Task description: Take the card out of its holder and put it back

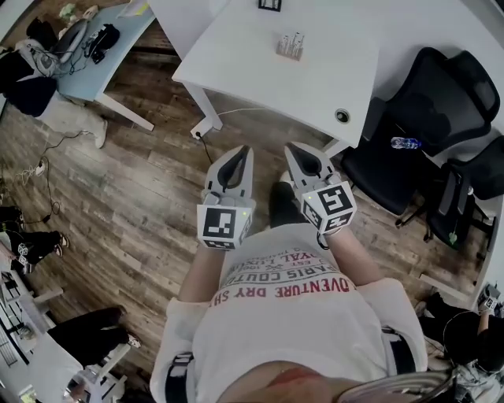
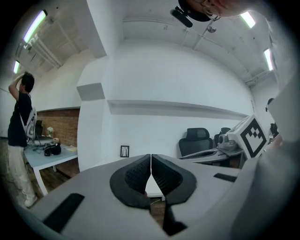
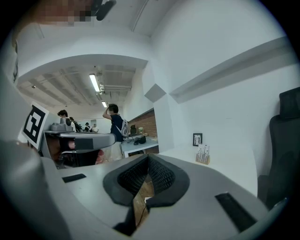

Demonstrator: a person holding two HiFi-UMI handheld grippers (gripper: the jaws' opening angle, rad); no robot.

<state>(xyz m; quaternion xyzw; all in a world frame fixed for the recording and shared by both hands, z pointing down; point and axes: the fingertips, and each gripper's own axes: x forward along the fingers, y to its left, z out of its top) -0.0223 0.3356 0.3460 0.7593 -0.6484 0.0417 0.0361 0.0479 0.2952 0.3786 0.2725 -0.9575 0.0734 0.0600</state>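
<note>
A small holder with upright white cards (image 1: 290, 46) stands on the white table (image 1: 252, 75) ahead of me; in the right gripper view the same holder (image 3: 202, 155) sits far off on the tabletop (image 3: 229, 164). Both grippers hover side by side over the wooden floor, short of the table's near edge. My left gripper (image 1: 240, 152) (image 2: 151, 157) is shut, jaws meeting with nothing between them. My right gripper (image 1: 293, 149) (image 3: 148, 159) is shut and empty too. Neither one touches the holder.
A small black picture frame (image 1: 269, 5) (image 2: 124, 151) stands at the table's far side. Black office chairs (image 1: 429, 102) and a water bottle (image 1: 405, 143) are to the right. Another desk (image 1: 102, 47) is at the far left, where a person (image 2: 18, 122) stands.
</note>
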